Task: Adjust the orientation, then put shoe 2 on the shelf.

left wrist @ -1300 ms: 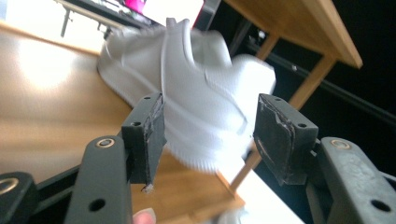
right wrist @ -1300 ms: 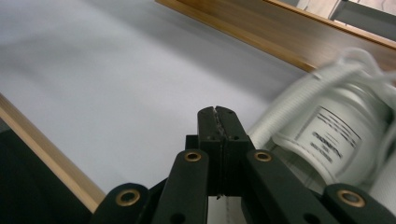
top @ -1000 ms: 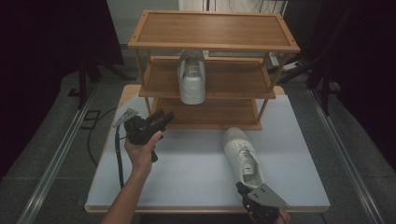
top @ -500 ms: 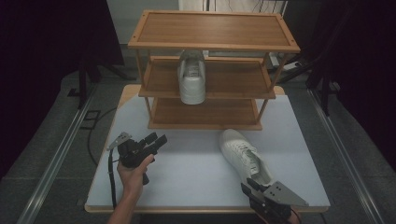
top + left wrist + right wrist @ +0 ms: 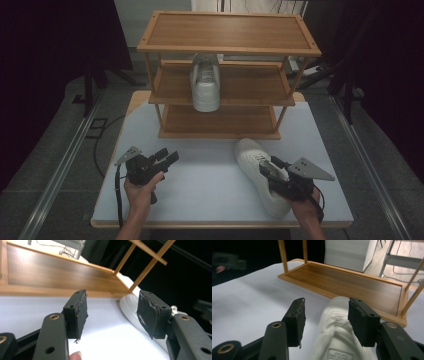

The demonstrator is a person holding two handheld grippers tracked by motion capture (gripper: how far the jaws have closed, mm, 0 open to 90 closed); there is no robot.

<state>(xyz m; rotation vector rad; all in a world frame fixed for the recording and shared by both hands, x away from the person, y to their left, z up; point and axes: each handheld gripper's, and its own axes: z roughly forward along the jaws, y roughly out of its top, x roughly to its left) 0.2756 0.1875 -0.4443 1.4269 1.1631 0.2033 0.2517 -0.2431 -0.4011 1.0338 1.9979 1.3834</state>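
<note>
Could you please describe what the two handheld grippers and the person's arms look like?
Both the left gripper and the right gripper are black, each topped by a grey three-cornered plate. Their flat jaw arms carry brass-coloured rivets and blocky black pads with frayed edges. A black cable trails from the left one. The forearms are bare, with no sleeves in sight.

My high view looks forward and down over the whole white table and the wooden shoe rack from far. My left gripper view sits low and close to the table, facing the rack's bottom shelf and the white sneaker. My right gripper view looks along the same sneaker toward that shelf.
</note>
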